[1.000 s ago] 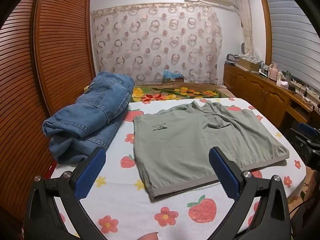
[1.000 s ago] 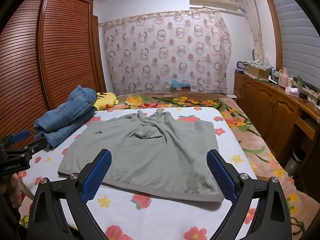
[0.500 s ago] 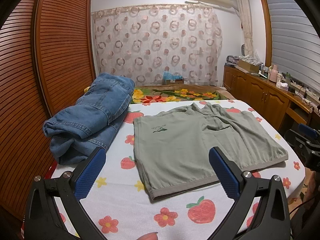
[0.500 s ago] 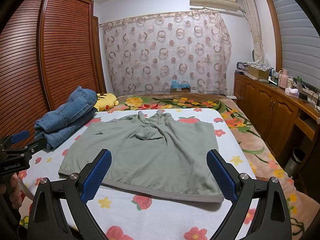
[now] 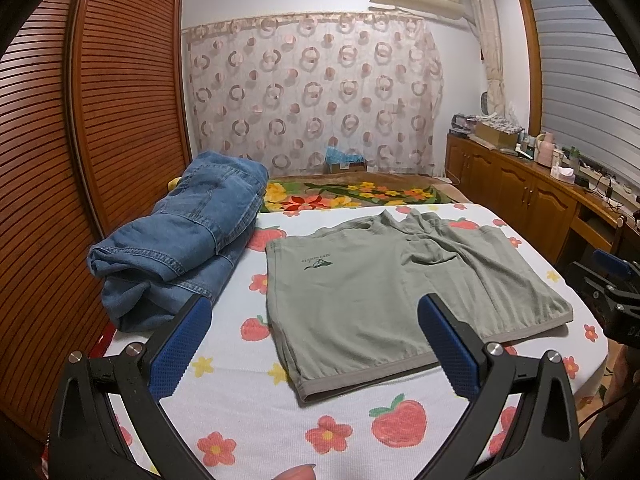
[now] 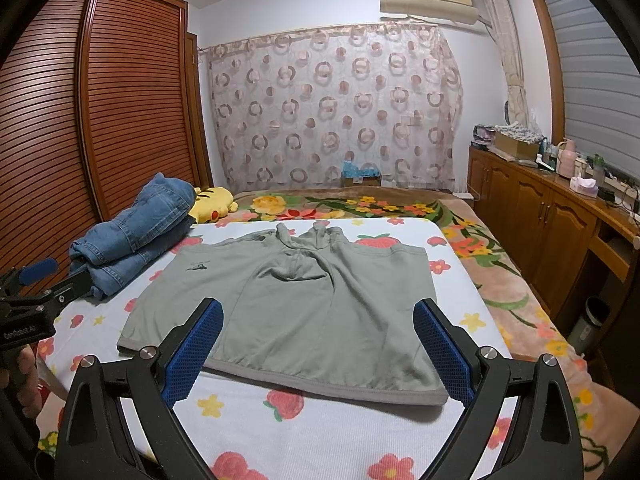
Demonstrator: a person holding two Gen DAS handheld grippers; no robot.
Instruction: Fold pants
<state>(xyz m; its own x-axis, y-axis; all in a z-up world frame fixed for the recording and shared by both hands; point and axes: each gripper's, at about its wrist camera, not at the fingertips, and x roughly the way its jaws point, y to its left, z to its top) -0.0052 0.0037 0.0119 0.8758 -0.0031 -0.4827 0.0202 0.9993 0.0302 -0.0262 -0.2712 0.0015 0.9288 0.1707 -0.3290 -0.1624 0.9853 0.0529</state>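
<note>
Blue-padded left gripper (image 5: 308,344) spread wide, holding nothing, hovering over the near edge of the bed (image 5: 256,432) with its white strawberry-and-flower sheet. Blue-padded right gripper (image 6: 318,344) likewise spread and empty, above the same near edge. Grey-green cotton pants (image 6: 296,308) lie flat mid-bed, waistband along the near edge, small dark logo toward the left side. Folded blue denim jeans (image 5: 180,240) piled at the bed's left edge, apart from the pants. Yellow plush toy (image 6: 212,202) just behind the jeans.
</note>
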